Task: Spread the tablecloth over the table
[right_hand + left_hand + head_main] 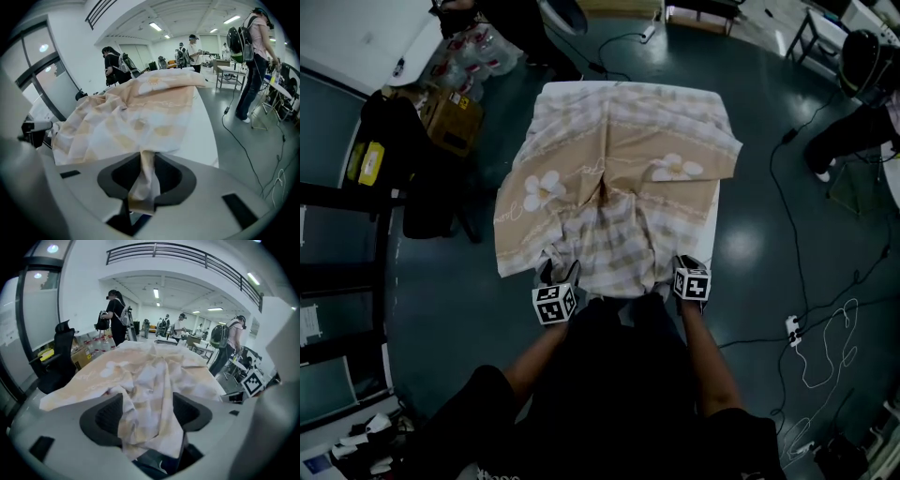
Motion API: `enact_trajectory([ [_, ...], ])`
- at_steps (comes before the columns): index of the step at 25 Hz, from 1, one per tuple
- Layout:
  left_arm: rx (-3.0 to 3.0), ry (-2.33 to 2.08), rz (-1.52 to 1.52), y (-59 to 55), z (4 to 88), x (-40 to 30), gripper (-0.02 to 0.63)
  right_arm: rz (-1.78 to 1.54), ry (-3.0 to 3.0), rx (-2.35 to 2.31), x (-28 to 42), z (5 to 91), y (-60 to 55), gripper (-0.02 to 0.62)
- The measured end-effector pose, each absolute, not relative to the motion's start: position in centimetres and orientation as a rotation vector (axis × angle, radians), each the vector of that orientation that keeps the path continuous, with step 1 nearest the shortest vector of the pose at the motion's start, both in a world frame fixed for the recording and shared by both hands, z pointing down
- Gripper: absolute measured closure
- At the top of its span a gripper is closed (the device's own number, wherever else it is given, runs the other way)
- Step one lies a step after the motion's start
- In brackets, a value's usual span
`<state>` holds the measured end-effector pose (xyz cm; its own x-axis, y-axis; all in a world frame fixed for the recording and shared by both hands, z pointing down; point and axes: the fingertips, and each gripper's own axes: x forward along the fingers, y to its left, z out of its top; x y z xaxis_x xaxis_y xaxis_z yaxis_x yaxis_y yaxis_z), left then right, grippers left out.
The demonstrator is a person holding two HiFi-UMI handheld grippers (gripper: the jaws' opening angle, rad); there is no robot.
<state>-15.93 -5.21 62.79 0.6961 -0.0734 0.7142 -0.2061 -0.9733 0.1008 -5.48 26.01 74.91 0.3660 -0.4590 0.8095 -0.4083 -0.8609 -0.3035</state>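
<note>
At the near edge of the table (pixel 710 232), the cloth (pixel 619 178) is bunched into a ridge that lies directly ahead of both grippers. Its length runs away from the person toward the far edge. Farther out it lies flatter. It hangs over the table's left side, while a bare strip of tabletop shows along the right.

The right gripper (pixel 685 263) is clamped on a narrow fold of the near hem, which shows pinched between its jaws in the right gripper view. The left gripper (pixel 560 275) has its jaws wide apart. A loose hank of cloth hangs in the gap, draped against one pad, with nothing squeezing it.

The two grippers sit about level with each other, at either side of the crumpled middle. The slack lies between them, so the next move probably calls for the left to close on its fold. After that, both would draw apart and toward the person.
</note>
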Motion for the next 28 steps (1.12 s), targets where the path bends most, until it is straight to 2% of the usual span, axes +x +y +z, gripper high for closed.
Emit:
enact_trajectory([
  [8,2.728,-0.156,1.063,0.3,60.7,-13.9,0.272,-1.540,0.876,-2.574,-5.6,74.3,25.7,0.490],
  [13,2.791,-0.122,1.318,-3.1,64.5,-17.2,0.270,-1.521,0.863,-2.623,-5.6,73.4,26.3,0.481],
  [16,2.817,-0.062,1.477,-4.5,65.6,-19.8,0.253,-1.381,0.806,-2.703,-4.7,69.8,25.5,0.468],
  [22,2.607,-0.228,1.360,-7.5,66.5,-23.2,0.245,-1.087,1.163,-2.710,-6.4,61.7,14.9,0.462],
  [28,2.675,-0.233,1.319,-13.7,68.6,-23.9,0.245,-1.298,1.514,-2.460,-12.0,65.7,3.8,0.407],
])
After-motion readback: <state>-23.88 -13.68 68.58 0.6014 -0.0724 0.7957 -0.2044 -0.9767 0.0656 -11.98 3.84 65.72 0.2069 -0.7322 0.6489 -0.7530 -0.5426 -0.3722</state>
